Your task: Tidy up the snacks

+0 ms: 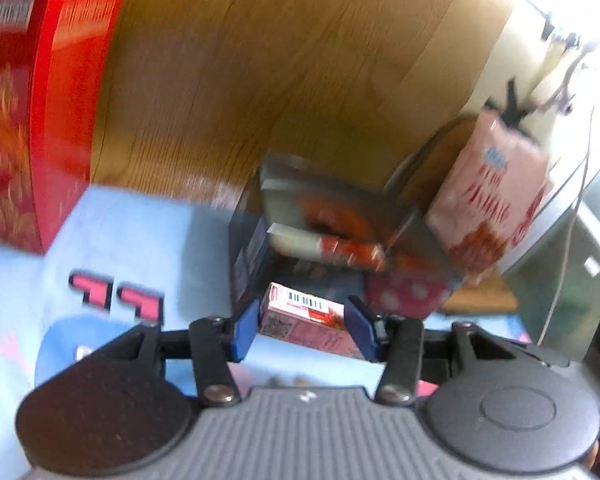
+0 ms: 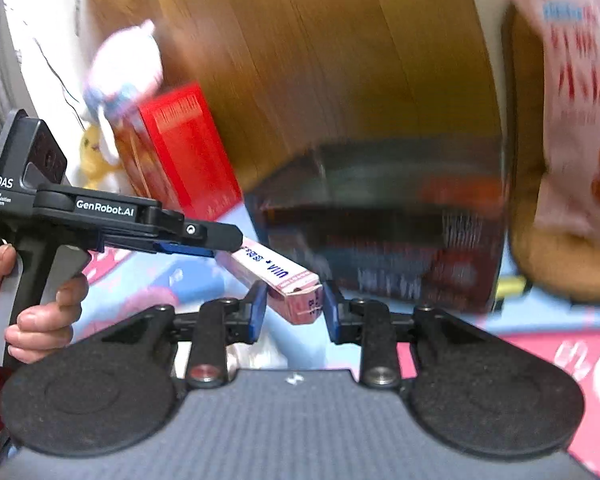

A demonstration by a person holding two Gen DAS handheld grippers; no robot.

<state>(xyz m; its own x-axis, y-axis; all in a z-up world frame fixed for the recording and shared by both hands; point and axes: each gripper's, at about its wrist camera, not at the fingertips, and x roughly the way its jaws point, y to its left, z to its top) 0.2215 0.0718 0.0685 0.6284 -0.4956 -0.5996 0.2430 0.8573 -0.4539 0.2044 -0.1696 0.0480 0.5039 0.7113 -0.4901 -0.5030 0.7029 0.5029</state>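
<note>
A long pink snack box (image 1: 304,322) with a barcode is held between the blue pads of my left gripper (image 1: 306,330), just above the light blue tabletop. In the right wrist view the same pink box (image 2: 278,278) runs from the left gripper (image 2: 204,246) into my right gripper (image 2: 294,312), whose blue pads sit at each side of the box's near end. A dark open container (image 1: 332,220) holding snack packs stands just beyond. A pink snack bag (image 1: 492,196) leans at its right.
A red gift box (image 1: 40,112) stands at the left against a wooden panel (image 1: 284,60). A plush toy (image 2: 120,76) sits beside the red box (image 2: 188,152). The cloth (image 1: 132,232) has pink prints. Cables and white furniture are at the right.
</note>
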